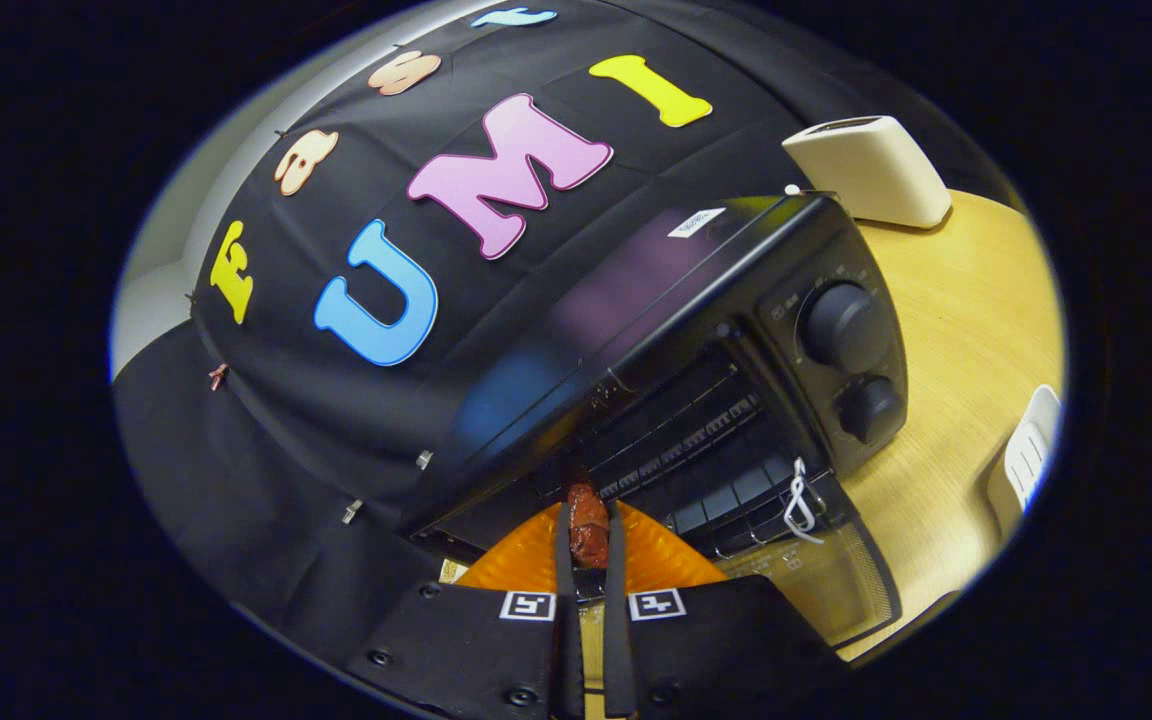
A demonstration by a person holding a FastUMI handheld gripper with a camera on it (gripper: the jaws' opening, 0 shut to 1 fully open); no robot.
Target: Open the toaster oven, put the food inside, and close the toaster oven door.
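The black toaster oven [696,330] stands on the wooden table [976,320] with its door [826,590] folded down and the wire rack [696,430] showing inside. A white cord [799,505] hangs by the door's edge. My gripper [588,508] is shut on a reddish-brown piece of food [588,532]. Both fingers press on its sides. The food is held at the oven's mouth, just above the lowered door and in front of the rack. Two round knobs [841,325] sit on the oven's right panel.
A cream-white toaster [871,170] stands on the table behind the oven. A white slotted object [1031,455] lies on the table to the oven's right. The black cloth wall [336,420] hangs close behind and left of the oven.
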